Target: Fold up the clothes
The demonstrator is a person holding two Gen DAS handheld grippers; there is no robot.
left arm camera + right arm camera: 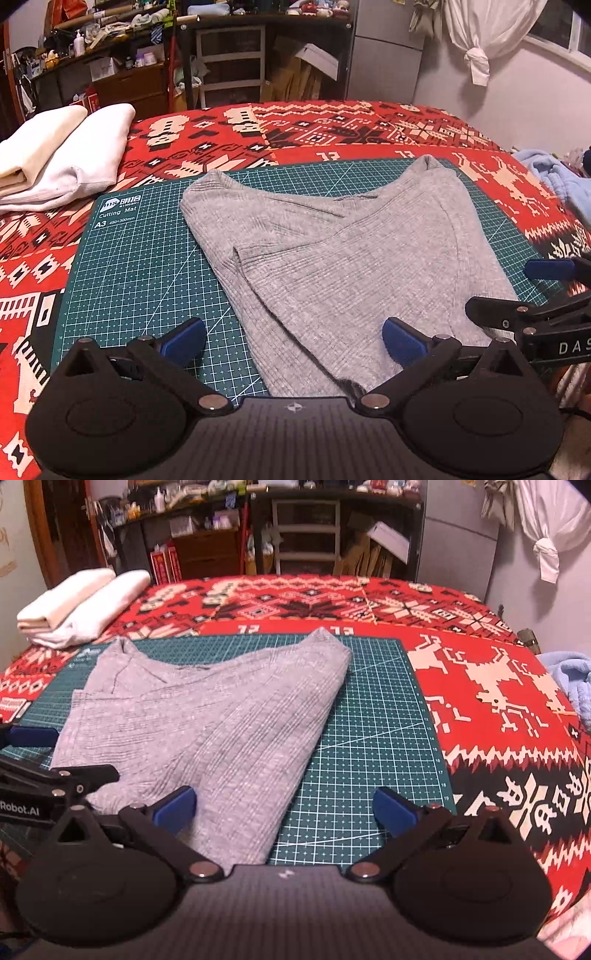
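Both grippers held low at the near edge of the work, jaws spread wide, nothing between them.

Left gripper [295, 341]: grey ribbed garment [332, 258] lies straight ahead of it on the green cutting mat [129, 258]. Near hem runs under the gap between the fingers. The right-hand pad is over the cloth and the left-hand pad over bare mat; contact cannot be judged.

Right gripper [286, 806]: same garment [207, 720] ahead and to its left; only the left-hand pad overlaps cloth, the right-hand one is over mat [369, 720]. The left gripper's fingers [33, 734] show at this one's far left, close by.

Garment state: partly folded, sides brought in over the body, narrowing toward the near hem, neckline at the far end.

Risks, judged:
1. Pinching only the top layer at the hem. The layers would then slide apart on lifting and the side folds would open.
2. The 2 grippers are close together. Closing or swinging inward could knock one against the other.
3. Uneven grip points would skew the next fold.
4. Ribbed knit looks stretchy and limp. A fast lift could drag it across the mat.

2 folded pale items [62, 155] sit well ahead, left of the left gripper.
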